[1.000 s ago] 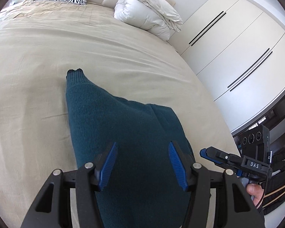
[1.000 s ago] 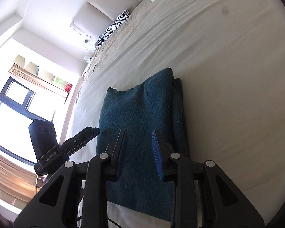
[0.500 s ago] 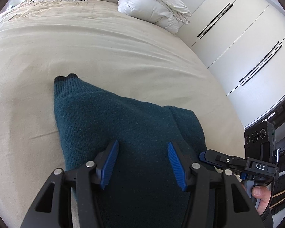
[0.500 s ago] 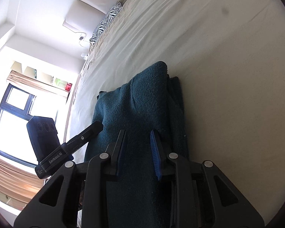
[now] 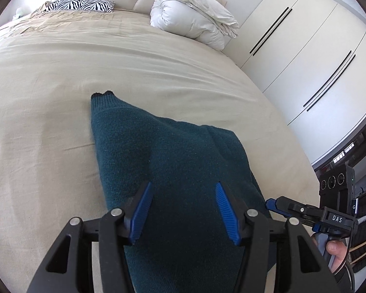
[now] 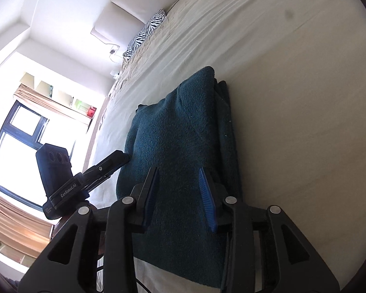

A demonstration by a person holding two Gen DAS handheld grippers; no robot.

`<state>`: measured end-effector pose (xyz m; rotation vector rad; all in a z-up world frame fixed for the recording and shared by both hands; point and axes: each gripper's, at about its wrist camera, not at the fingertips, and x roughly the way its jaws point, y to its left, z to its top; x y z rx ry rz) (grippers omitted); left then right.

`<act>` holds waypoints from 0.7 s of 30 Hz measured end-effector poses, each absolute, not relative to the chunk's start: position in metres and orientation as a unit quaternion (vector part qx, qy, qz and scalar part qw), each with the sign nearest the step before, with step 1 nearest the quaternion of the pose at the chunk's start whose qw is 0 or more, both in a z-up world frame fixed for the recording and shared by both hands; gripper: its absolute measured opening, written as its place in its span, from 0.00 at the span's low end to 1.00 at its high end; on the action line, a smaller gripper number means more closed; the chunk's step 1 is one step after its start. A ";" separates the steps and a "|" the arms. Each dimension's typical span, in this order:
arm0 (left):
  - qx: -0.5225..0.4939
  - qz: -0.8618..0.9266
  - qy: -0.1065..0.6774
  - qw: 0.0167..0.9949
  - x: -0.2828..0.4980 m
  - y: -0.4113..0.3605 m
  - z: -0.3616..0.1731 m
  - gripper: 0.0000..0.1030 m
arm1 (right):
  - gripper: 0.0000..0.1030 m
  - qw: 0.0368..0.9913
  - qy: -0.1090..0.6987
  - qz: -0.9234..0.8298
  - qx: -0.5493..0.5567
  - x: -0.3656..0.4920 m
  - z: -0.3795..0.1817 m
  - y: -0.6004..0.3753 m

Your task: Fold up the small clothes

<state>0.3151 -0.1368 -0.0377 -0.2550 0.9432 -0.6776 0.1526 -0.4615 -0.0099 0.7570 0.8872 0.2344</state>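
A dark teal knitted sweater (image 5: 170, 151) lies folded on the beige bed (image 5: 48, 122), with one cuff pointing toward the headboard. My left gripper (image 5: 183, 184) hovers over its near end. Its jaws are opening, and cloth shows below the gap but the blue pads do not press it. My right gripper (image 6: 178, 169) is over the same sweater (image 6: 178, 127) from the other side. Its jaws are also opening and free of the cloth. Each gripper shows in the other's view: the right gripper (image 5: 272, 202) with a hand below it, and the left gripper (image 6: 124, 157).
A rolled white duvet (image 5: 195, 22) and a zebra pillow (image 5: 83, 5) lie at the headboard. White wardrobe doors (image 5: 305, 48) stand beyond the bed's right edge. A bright window (image 6: 12, 146) is on the other side. Bare sheet surrounds the sweater.
The right gripper's jaws have spread from a narrow gap to a wide one. The sweater, bunched up and closer half a second ago, lies lower again. Both views have drawn back.
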 end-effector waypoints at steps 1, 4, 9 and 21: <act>-0.128 -0.317 0.439 0.831 0.311 -0.129 -0.036 0.64 | 0.57 0.834 0.415 0.101 0.349 0.149 -0.004 -0.463; -0.154 -0.301 0.447 0.828 0.302 -0.106 -0.042 0.70 | 0.61 0.836 0.423 0.094 0.336 0.147 0.003 -0.471; -0.172 -0.292 0.508 0.792 0.303 -0.095 -0.071 0.70 | 0.61 0.802 0.490 0.077 0.332 0.160 -0.024 -0.483; -0.195 -0.304 0.571 0.737 0.326 -0.115 -0.098 0.67 | 0.58 0.744 0.542 0.113 0.374 0.221 -0.066 -0.488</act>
